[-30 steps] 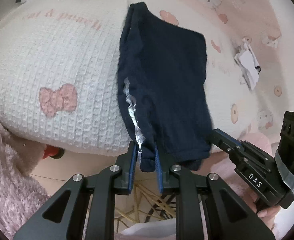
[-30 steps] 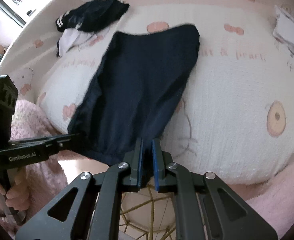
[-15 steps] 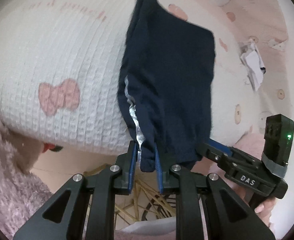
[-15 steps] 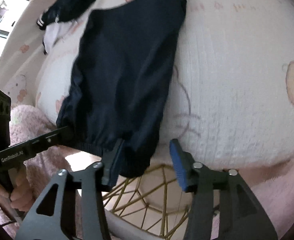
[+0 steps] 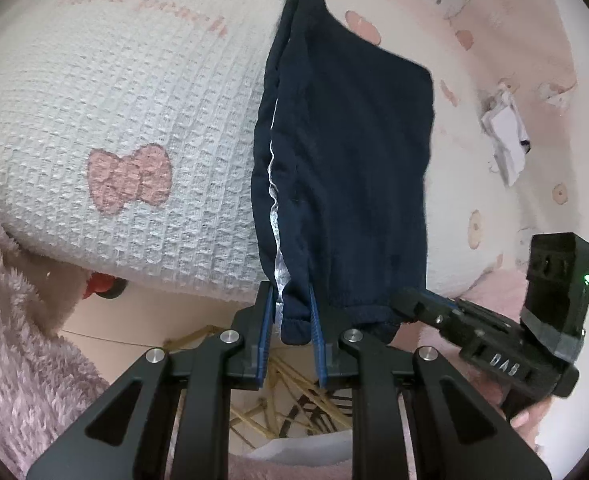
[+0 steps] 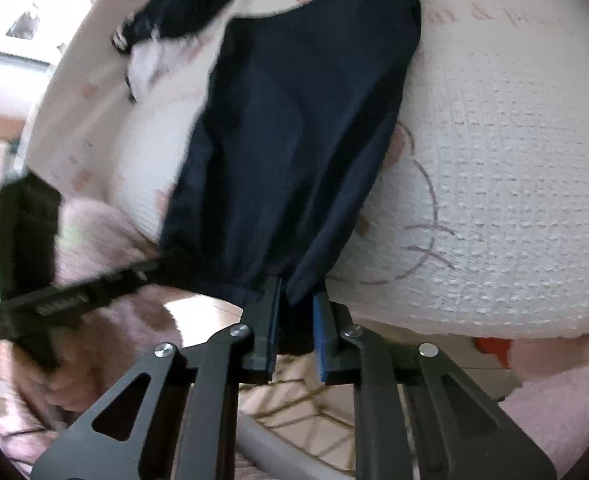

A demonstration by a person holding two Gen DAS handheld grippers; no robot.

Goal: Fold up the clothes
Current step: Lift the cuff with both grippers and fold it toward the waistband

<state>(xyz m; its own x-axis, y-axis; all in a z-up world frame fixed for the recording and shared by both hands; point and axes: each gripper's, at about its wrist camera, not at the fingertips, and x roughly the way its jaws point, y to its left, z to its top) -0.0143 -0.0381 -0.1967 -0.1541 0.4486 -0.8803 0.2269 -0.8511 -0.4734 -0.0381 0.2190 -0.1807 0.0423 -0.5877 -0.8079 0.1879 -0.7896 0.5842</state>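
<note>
Both tools grip the near hem of the navy garment (image 5: 346,160), one at each corner, and this double grip is the new state. A second ago the right tool (image 6: 296,320) stood closed just under the hem. Half a second ago its jaws were spread wide around the right corner. Now they have closed on that corner, and dark fabric fills the narrow gap between the blue pads (image 6: 320,336). The left tool (image 5: 292,322) has kept its clamp on the left corner throughout, where a pale seam stripe (image 5: 273,200) runs down into the jaws.

The garment lies lengthwise on the white waffle blanket (image 5: 114,92) of the bed. Its far end reaches toward the pink printed sheet (image 5: 514,32), and its near hem hangs just past the bed's edge. With both corners secured, the hem can probably be lifted and carried toward the far end to make a fold. That is a judgement only.

Both tools point steeply down and forward over the bed edge, side by side. Each appears in the other's view: the right tool at lower right of the left view, the left tool (image 6: 150,268) at left of the right view, blurred. Part of a hand (image 5: 528,426) shows at the right tool's handle. A second dark garment (image 6: 182,12) lies well apart near the far corner.
</note>
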